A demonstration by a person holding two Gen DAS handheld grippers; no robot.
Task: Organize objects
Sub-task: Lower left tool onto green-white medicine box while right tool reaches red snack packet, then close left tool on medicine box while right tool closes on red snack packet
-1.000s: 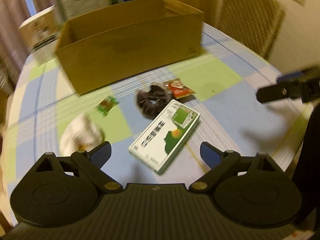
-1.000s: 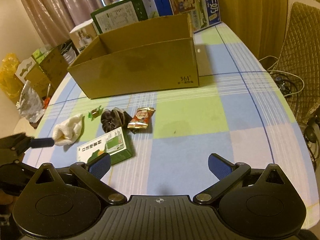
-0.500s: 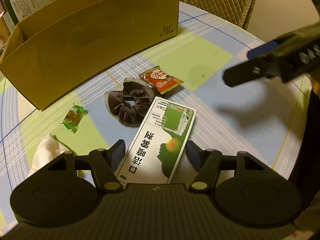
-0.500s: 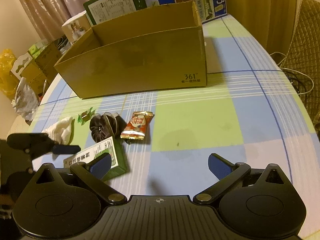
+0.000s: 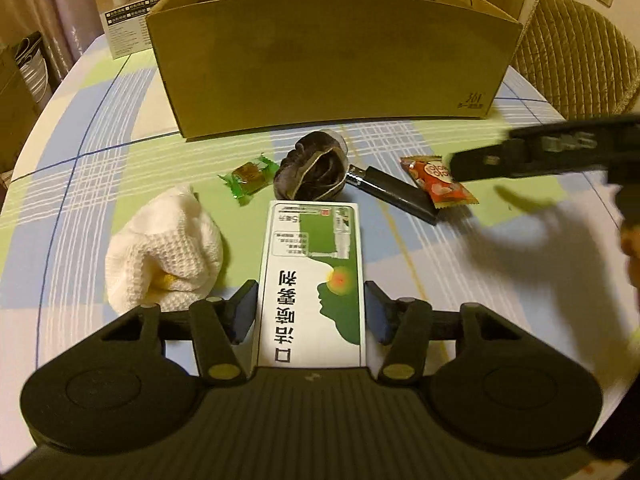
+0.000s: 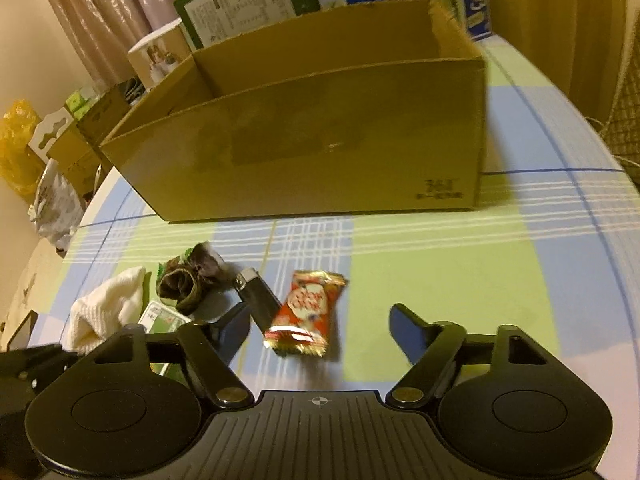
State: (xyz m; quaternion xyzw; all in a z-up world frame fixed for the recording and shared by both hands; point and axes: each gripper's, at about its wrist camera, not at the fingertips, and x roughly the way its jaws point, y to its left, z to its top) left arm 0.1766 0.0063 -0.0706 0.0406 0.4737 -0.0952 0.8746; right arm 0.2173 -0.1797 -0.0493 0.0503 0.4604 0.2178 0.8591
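Between left gripper (image 5: pixel 310 312) pads | box (image 5: pixel 314 276) lengthwise, probably gripped

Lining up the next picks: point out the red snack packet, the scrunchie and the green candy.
Red snack packet (image 6: pixel 306 307): right wrist view, middle of the wrapper.
Scrunchie (image 5: pixel 312 172): left wrist view, on its gathered fabric.
Green candy (image 5: pixel 249 174): left wrist view, centre of the wrapper.

Left gripper (image 5: pixel 311 312) astride green-and-white box (image 5: pixel 312 280), cardboard carton (image 5: pixel 332 68) beyond.
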